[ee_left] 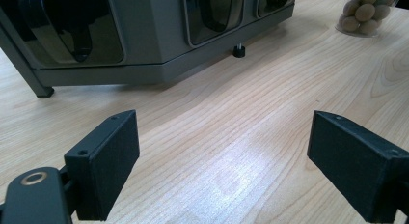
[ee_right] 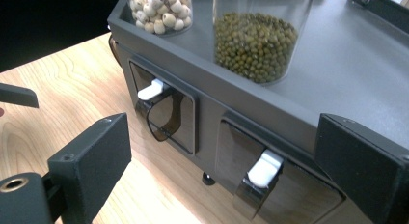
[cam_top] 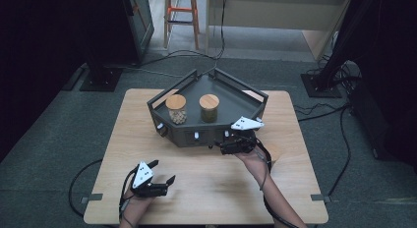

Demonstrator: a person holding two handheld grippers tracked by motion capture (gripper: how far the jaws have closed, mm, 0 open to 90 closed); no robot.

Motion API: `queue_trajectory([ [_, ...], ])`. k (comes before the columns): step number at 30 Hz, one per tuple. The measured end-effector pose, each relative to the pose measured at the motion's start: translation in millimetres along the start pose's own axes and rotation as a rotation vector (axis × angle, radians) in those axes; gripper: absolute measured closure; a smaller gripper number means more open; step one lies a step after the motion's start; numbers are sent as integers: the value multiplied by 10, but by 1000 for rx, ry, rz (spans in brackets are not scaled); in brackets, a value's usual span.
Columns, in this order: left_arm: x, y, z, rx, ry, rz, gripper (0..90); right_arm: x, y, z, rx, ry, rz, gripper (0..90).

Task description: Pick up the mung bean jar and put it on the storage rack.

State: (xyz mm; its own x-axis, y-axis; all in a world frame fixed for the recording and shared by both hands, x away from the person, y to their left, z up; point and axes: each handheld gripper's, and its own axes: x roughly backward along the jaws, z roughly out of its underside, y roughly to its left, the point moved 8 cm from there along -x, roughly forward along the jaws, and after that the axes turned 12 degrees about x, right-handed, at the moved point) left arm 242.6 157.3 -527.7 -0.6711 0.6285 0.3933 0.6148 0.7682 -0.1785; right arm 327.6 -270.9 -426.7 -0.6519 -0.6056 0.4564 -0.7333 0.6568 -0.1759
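High view is looking down over the whole wooden table point(cam_top: 206, 188). Both gripper views are sitting low and close, sharing the grey dispenser point(ee_right: 212, 118) front; right one's nearer, angling downward.

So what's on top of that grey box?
Two clear jars with wooden lids stand on the grey box: the left jar holds pale round seeds, the right jar small green beans. The drawers' insides are hidden behind dark fronts.

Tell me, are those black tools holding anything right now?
No, nothing. The left tool is open over bare table. The right tool is open too, just in front of the grey dispenser, with its white lever between its jaws but not gripped.
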Motion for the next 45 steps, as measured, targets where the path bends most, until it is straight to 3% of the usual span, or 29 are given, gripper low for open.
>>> queue_trajectory([
  [33, 2, -4, 3, -8, 9, -7, 111, 258, -49, 179, 24, 32, -6, 63],
  [45, 6, -4, 3, -8, 8, -9, 111, 383, -96, 267, 7, 37, 12, 63],
])
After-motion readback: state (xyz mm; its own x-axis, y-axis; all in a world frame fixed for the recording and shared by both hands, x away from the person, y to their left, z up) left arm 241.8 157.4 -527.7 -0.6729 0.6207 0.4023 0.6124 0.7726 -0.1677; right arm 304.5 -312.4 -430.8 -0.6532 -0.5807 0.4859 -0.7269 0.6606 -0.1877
